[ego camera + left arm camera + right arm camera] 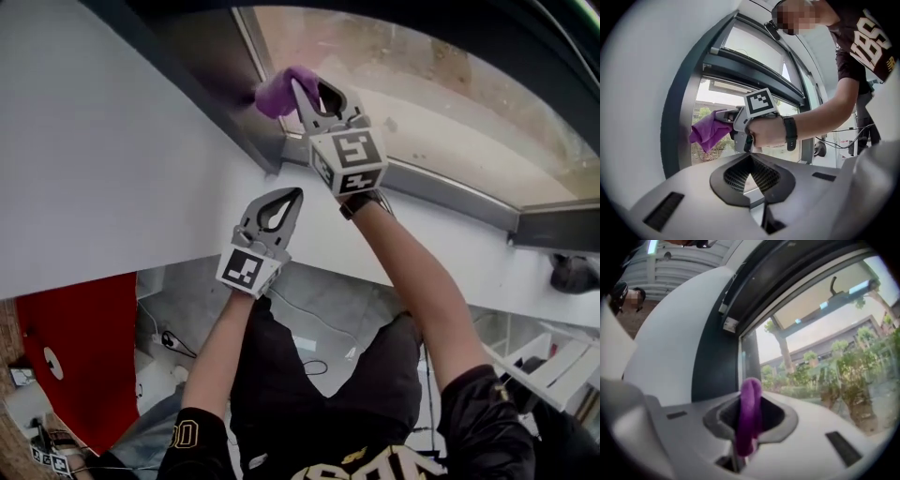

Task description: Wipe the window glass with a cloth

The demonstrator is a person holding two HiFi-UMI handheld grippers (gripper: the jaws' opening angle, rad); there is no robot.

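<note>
Jaws of right gripper point(750, 397): pressed together on cloth point(277, 94), purple, one fold standing up between them and bunching out past the tips. Cloth sat at the lower corner of the glass point(441, 103), just beside the dark frame point(675, 122). Whether it touched the pane could not be told. Seen from the left gripper view, the loose part hung down from the tips in front of the pane.

Jaws of left gripper point(751, 158): tips met, nothing between them, with a teardrop gap behind the tips letting light through. This gripper was held lower than the right one and apart from it, pointing up toward the window. In the head view it lay over the white wall point(94, 141) below the frame.

Fittings: right cube point(349, 157), with square markers, sat behind the right jaws. Left cube point(246, 270), same kind, sat behind the left jaws.

Wearer: a hand closed round each grip, both forearms bare and raised. A black watch point(789, 133) was on the right wrist. The shirt point(328, 394) was black with pale lettering.

Surroundings: trees point(848, 366) and a low building stood beyond the glass under a pale sky. A second pane sat above a dark crossbar point(754, 77). A red panel point(84, 356) lay low at the left of the head view, with cables on the floor near it.
</note>
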